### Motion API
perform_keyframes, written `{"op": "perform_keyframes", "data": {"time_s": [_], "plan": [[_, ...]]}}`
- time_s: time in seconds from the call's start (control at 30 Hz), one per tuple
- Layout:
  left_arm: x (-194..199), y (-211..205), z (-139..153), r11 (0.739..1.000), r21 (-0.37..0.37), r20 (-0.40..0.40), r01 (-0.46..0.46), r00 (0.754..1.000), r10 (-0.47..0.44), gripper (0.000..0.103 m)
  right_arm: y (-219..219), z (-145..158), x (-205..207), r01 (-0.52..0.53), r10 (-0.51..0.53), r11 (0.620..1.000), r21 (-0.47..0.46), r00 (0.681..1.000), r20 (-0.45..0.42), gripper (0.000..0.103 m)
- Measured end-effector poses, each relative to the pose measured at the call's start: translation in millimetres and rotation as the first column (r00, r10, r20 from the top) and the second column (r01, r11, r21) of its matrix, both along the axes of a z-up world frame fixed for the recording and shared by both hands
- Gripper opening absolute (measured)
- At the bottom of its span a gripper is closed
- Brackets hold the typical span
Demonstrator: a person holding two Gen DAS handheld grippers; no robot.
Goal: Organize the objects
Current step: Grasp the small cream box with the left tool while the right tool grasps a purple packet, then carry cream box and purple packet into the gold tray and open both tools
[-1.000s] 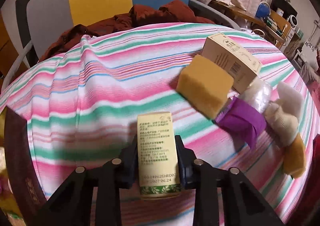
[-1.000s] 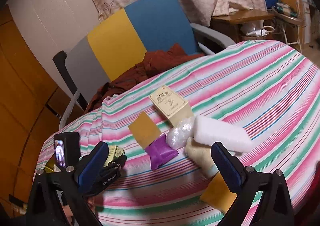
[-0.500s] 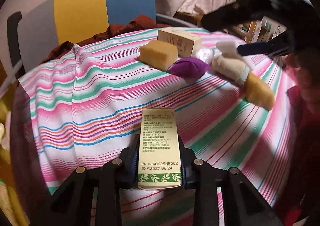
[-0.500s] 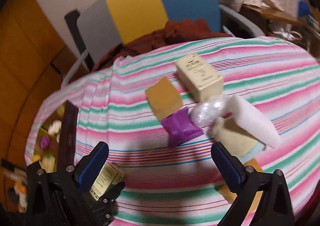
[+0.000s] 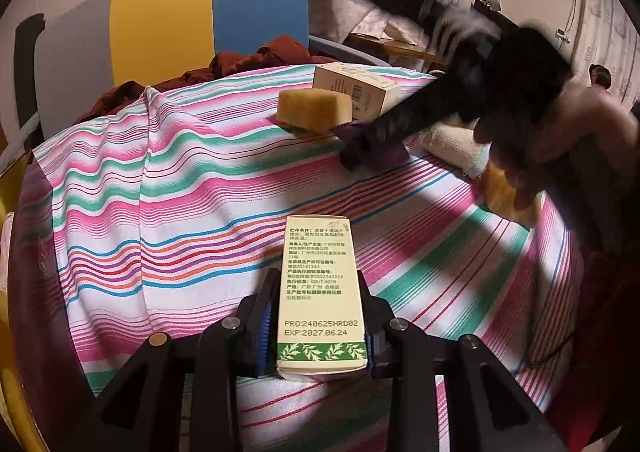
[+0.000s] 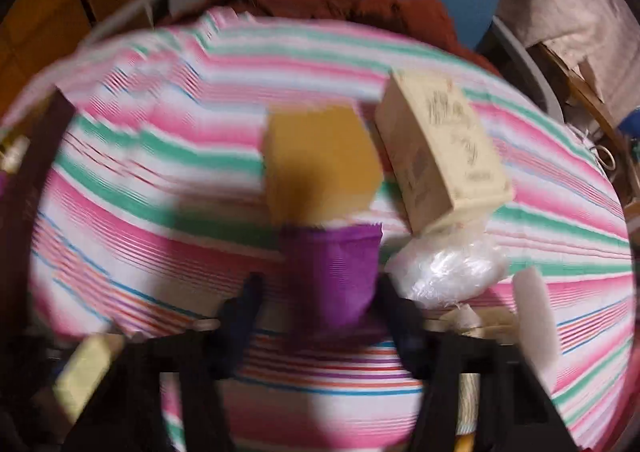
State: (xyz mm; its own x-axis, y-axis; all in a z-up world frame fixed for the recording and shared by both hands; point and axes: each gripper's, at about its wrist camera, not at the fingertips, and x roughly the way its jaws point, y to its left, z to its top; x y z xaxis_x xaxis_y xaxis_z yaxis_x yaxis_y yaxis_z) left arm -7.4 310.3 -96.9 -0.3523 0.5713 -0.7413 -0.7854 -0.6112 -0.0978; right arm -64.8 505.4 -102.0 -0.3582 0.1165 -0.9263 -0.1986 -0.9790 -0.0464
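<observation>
- Currently, the green-and-cream box [image 5: 322,292] sits lengthwise between the jaws of the left gripper [image 5: 320,316], clamped on both long sides, label face up, above the near part of the striped tablecloth [image 5: 168,180].
- The left gripper points level along the table toward the chair [image 5: 180,24]; bare cloth lies ahead of the box and to its left, up to the table edge.
- The purple pouch [image 6: 334,272] lies between the fingers of the right gripper [image 6: 320,292], which are spread wider than the pouch; motion blur hides whether they touch it.
- In the left wrist view the right gripper slants down from the upper right, its tips at the pouch.
- The yellow sponge [image 6: 320,164] lies just behind the pouch, the beige carton [image 6: 440,148] beside the sponge, the clear plastic wad [image 6: 448,268] right of the pouch.
- This cluster is tightly packed; open cloth lies left of it.
</observation>
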Motion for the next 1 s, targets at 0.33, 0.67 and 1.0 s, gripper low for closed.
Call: {"op": "perform_keyframes", "data": {"time_s": [0.33,0.67,1.0], "plan": [[1.3,2.0,-1.2,1.000,0.006,-0.009,-0.003,1.000,0.003,0.036,6.0,-4.1,5.7,-0.033,0.027,0.994,-0.109,0.998,-0.054,0.083],[0.7,1.5,-1.2,1.000,0.013,-0.005,-0.001,1.000,0.001,0.036,17.3,7.7,13.6,0.039,-0.044,0.995,-0.087,0.997,-0.066,0.039],[1.6,-1.0,-0.8,1.000,0.000,-0.012,-0.006,1.000,0.006,0.030,-27.5,22.4,30.0,-0.167,0.151,0.976,-0.140,0.982,-0.116,0.039]]}}
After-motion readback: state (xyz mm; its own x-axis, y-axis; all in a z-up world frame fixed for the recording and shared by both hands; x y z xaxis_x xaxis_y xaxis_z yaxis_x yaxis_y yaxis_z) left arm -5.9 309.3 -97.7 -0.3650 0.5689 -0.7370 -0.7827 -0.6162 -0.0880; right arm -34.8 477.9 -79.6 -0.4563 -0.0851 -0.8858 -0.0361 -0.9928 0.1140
